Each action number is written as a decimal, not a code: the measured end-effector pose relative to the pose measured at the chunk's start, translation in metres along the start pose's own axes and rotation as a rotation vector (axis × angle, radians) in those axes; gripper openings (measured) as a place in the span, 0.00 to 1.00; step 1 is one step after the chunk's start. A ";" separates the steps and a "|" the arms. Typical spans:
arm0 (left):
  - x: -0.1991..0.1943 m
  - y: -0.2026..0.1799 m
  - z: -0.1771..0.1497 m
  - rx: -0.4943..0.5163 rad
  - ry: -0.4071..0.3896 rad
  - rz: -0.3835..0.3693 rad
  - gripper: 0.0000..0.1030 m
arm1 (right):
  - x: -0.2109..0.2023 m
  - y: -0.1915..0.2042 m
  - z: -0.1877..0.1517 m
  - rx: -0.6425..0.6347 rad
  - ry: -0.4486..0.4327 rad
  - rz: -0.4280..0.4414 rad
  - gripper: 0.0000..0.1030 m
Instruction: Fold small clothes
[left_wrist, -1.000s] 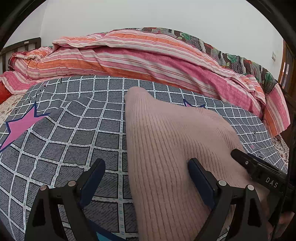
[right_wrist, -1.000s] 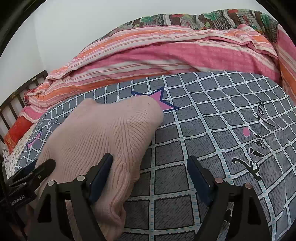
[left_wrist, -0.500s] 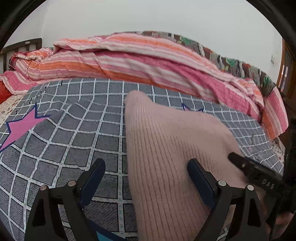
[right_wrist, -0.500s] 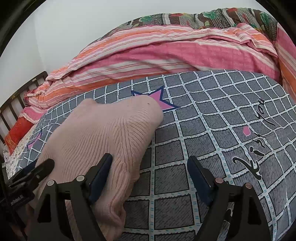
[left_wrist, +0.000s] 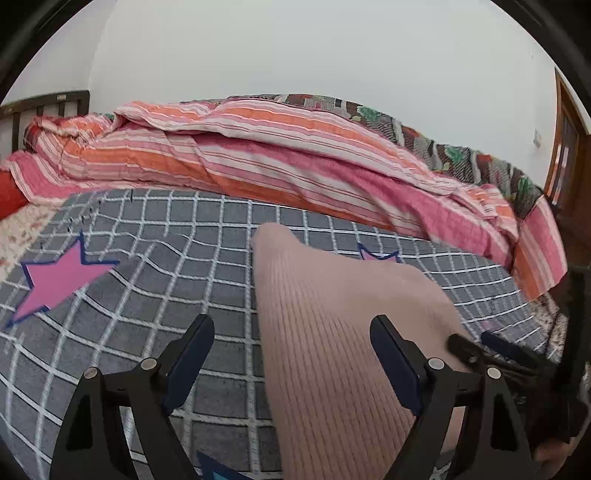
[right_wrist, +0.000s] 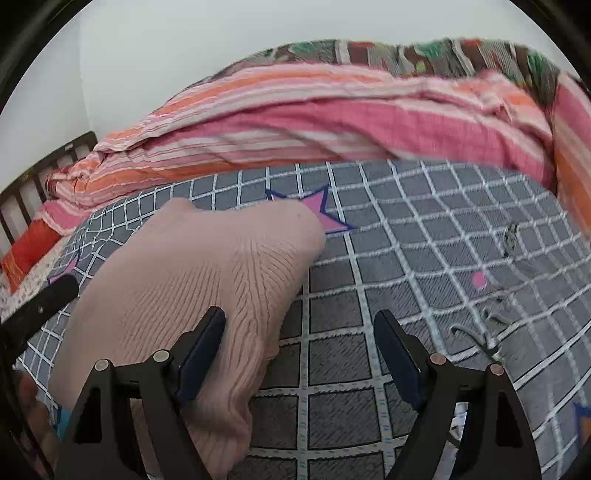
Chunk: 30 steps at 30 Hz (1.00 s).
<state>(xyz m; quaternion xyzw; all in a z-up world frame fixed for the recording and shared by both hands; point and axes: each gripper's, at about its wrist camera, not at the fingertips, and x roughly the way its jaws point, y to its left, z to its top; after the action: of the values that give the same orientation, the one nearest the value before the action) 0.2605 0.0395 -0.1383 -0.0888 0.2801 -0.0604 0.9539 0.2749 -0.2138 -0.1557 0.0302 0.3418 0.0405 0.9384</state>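
Observation:
A folded pale pink ribbed knit garment (left_wrist: 332, 332) lies on the grey checked bed cover (left_wrist: 147, 295). My left gripper (left_wrist: 291, 343) is open above its left edge and holds nothing. In the right wrist view the same garment (right_wrist: 192, 280) lies left of centre. My right gripper (right_wrist: 299, 343) is open above its right edge, empty. The right gripper's fingers (left_wrist: 491, 350) show at the right of the left wrist view. The left gripper's finger (right_wrist: 44, 306) shows at the left of the right wrist view.
A bunched pink and orange striped quilt (left_wrist: 277, 158) lies along the far side of the bed, with a patterned blanket (right_wrist: 406, 55) behind it. A dark headboard (left_wrist: 44, 110) stands at far left. A wooden door (left_wrist: 565, 136) is at right.
Both cameras have tilted up and drawn back a little from the garment, so more wall shows. Both grippers stay open. The garment has not moved.

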 end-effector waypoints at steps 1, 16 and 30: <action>0.000 0.000 0.002 0.004 0.002 -0.002 0.78 | -0.002 0.000 0.003 -0.008 -0.008 0.004 0.68; 0.054 -0.030 0.000 0.201 0.154 0.069 0.36 | 0.022 -0.013 0.013 0.046 0.075 0.059 0.39; 0.057 -0.025 0.000 0.181 0.145 0.054 0.36 | 0.009 -0.016 0.016 0.099 0.032 0.050 0.43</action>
<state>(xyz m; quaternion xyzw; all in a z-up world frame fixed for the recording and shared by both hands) 0.3060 0.0060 -0.1631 0.0099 0.3442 -0.0662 0.9365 0.2936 -0.2297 -0.1507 0.0845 0.3576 0.0475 0.9288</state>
